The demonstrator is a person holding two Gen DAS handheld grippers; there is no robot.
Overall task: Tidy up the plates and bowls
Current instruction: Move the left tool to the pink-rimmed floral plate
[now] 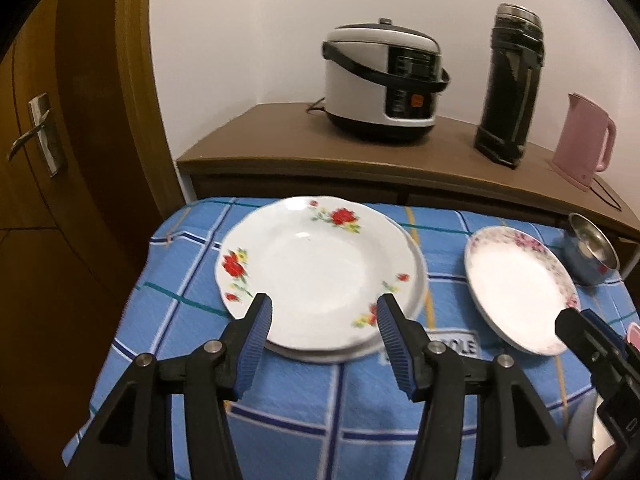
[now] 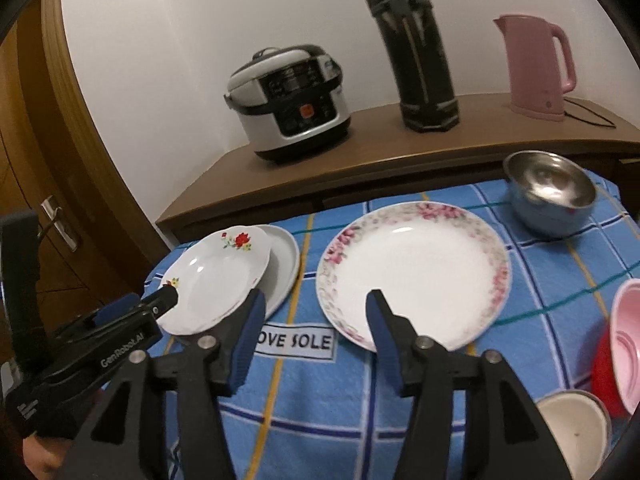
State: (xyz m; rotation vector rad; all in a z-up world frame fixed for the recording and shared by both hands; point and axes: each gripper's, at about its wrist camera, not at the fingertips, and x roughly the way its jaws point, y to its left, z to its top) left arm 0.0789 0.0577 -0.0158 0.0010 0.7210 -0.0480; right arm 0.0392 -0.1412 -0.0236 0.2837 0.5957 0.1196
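Both my claws hang spread apart over the plates.
My left gripper [image 1: 324,312] could knock the rose plate [image 1: 316,268] off the plain plate [image 2: 286,264] beneath.

Bare cloth [image 2: 304,392] between plate stacks [image 2: 414,272].

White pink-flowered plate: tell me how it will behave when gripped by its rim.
The white pink-flowered plate looks like glazed ceramic, so probably stiff, slippery and chippable. Its rim lies low on the blue checked cloth, so it would likely slide before lifting.
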